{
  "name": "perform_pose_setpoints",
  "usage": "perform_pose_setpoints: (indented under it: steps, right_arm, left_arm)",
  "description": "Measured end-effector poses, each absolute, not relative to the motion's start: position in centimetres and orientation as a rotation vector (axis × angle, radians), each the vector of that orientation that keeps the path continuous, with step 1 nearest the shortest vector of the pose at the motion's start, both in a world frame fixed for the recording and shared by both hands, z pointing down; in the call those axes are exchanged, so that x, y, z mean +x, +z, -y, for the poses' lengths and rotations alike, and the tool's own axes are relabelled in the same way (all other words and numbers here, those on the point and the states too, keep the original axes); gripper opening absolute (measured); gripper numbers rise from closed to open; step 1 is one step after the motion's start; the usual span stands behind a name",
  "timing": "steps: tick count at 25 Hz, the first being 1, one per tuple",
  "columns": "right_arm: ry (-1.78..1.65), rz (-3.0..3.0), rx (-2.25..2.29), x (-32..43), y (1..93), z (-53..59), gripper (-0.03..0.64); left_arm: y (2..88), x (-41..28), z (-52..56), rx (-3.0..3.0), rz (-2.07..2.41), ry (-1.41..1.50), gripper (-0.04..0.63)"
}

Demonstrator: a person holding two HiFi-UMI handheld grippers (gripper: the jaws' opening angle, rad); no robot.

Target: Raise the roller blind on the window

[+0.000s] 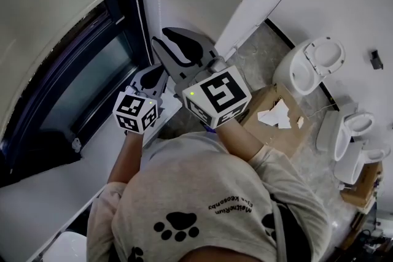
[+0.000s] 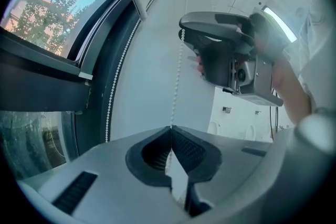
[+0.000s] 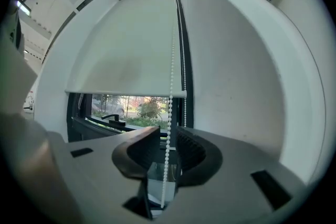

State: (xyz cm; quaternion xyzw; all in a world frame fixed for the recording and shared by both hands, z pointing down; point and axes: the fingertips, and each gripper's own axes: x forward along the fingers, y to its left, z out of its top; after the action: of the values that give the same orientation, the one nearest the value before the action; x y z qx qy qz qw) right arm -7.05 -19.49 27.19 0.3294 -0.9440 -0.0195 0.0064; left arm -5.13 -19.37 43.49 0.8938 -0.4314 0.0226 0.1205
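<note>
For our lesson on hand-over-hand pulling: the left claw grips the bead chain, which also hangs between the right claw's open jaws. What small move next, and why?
Probably close the right claw on the chain: it hangs untouched between the open jaws, the left claw is shut on it, and the blind hangs low over the window.

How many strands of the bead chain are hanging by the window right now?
2. One strand runs between the right gripper's open jaws, with the left gripper shut on it lower down; the other strand hangs against the window frame.
</note>
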Motion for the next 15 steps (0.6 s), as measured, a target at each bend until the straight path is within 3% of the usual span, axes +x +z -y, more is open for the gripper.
perform_pose_setpoints:
  steps: [7, 15]
  right_arm:
    - [-0.108, 2.966, 1.035, -7.3, 25.5, 20.1, 0.015]
    - [-0.103, 2.965, 1.048, -7.0, 26.5, 19.9, 0.011]
  left_arm:
    - [43.5, -5.2, 19.4, 2.614, 1.261, 0.062, 0.011]
    - [44.4, -4.9, 19.1, 2.604, 1.26, 0.081, 0.011]
